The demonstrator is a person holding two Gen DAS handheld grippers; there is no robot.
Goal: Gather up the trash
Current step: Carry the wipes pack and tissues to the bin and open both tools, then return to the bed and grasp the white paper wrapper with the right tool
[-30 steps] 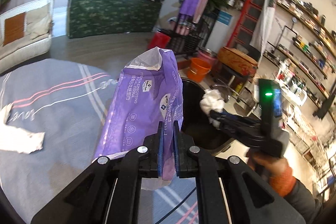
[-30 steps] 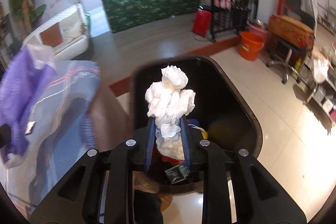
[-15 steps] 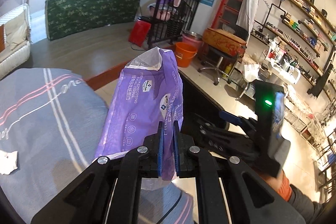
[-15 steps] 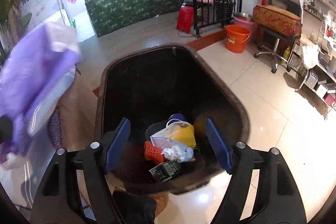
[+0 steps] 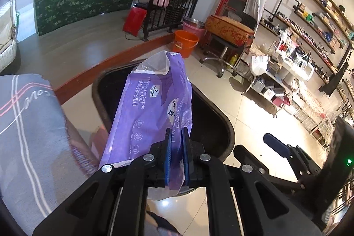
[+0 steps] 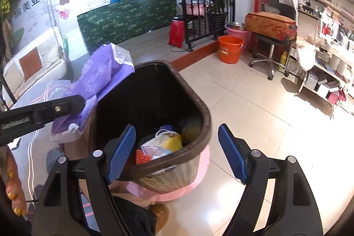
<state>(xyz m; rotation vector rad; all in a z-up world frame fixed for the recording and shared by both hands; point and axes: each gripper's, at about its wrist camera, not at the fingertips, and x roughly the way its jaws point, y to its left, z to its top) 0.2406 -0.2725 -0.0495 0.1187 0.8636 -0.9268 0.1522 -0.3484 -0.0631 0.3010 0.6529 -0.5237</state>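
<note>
Bright daylight, floor (image 6: 254,103) glare, sharp focus, strong fisheye edge warping.

Trash bin (image 6: 205,125) on tiled floor (image 6: 265,116)

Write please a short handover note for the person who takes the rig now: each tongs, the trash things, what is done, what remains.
Left tongs: shut on the purple plastic tissue wrapper, held over the black plastic trash bin.
Right tongs: open, nothing between them, above the bin's near rim.
Done: mixed trash already lies at the bottom of the bin.
Left: open the left tongs so the wrapper drops in, then look for more trash on the grey striped cloth.
</note>
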